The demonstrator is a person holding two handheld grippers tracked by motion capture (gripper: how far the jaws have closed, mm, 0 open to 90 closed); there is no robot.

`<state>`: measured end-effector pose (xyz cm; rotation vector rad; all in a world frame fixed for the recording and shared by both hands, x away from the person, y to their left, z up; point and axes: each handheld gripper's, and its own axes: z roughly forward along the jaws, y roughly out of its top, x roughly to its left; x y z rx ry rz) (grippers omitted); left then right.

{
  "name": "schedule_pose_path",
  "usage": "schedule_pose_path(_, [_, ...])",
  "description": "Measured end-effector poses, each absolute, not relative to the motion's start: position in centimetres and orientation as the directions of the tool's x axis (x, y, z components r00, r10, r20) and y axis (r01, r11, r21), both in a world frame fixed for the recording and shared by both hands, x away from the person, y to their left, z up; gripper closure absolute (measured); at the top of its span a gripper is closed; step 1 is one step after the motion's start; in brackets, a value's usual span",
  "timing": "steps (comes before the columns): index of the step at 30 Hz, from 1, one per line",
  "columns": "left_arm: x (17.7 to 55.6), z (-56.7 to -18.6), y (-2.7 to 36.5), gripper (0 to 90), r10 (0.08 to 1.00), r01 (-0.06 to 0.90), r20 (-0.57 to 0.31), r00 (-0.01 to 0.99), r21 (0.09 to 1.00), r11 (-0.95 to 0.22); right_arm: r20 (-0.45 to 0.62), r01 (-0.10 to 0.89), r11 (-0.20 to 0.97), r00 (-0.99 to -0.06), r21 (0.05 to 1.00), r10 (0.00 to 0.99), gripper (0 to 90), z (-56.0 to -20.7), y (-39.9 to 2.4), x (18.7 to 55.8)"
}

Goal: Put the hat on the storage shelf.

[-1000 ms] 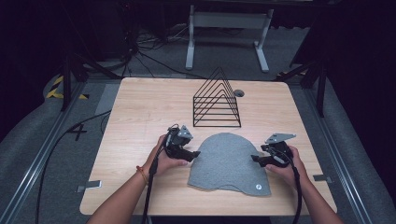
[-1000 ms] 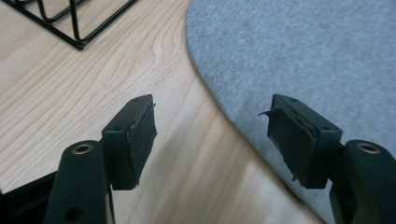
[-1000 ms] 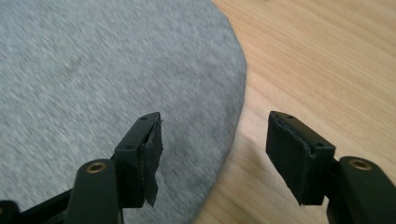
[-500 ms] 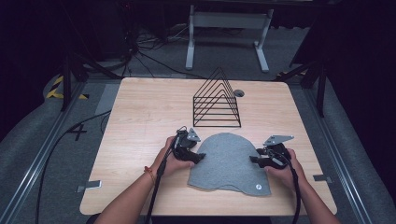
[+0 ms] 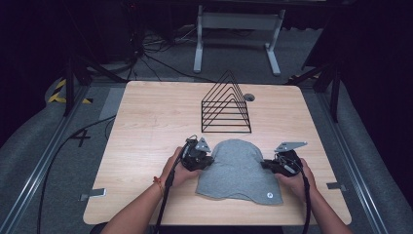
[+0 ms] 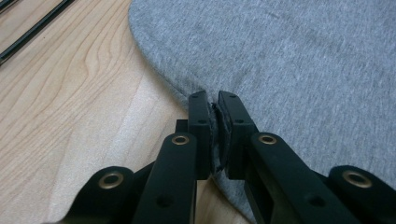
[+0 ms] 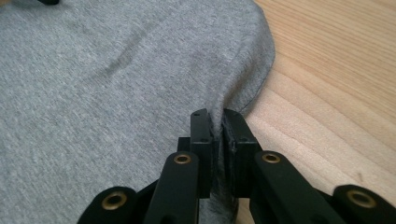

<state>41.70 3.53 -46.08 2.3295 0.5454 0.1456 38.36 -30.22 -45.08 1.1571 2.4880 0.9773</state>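
Note:
A grey cloth hat [image 5: 238,170] lies flat on the wooden table [image 5: 146,126], near its front edge. My left gripper [image 5: 209,159] is at the hat's left edge and is shut on it; in the left gripper view the hem is pinched between the jaws [image 6: 215,105]. My right gripper [image 5: 265,165] is at the hat's right edge, shut on the fabric, which bunches up between the jaws [image 7: 217,116] in the right gripper view. A small round tag [image 5: 269,195] sits at the hat's near right corner.
A black wire rack [image 5: 226,105] of triangular dividers stands just behind the hat. A small round grey thing [image 5: 249,97] lies beside the rack's far right. White frame legs [image 5: 236,22] and cables [image 5: 146,48] are on the floor beyond the table.
My left gripper has moved right to the hat's left edge and closed on it. The right gripper has edged slightly left at the hat's right edge.

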Motion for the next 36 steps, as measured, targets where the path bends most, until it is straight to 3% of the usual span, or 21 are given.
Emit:
schedule_pose_path(15, [40.7, -39.6, 4.3, 85.9, 0.389, 0.214, 0.052, 0.920, 0.763, -0.610, -0.018, 0.433, 0.461, -0.713, 0.775, 0.701, 84.8, -39.0, -29.5, 36.5])
schedule_pose_path(28, [40.9, -31.4, 5.6, 86.0, 0.414, 0.100, 0.158, 0.897, 0.837, -0.538, -0.126, 0.277, 0.447, -0.718, 0.851, 0.685, 84.8, -30.9, -28.8, 36.7])
schedule_pose_path(36, [42.0, -28.4, 5.4, 86.1, 0.433, 0.075, 0.196, 0.880, 0.843, -0.533, -0.173, 0.216, 0.439, -0.702, 0.872, 0.690, 84.8, -27.1, -28.2, 37.9])
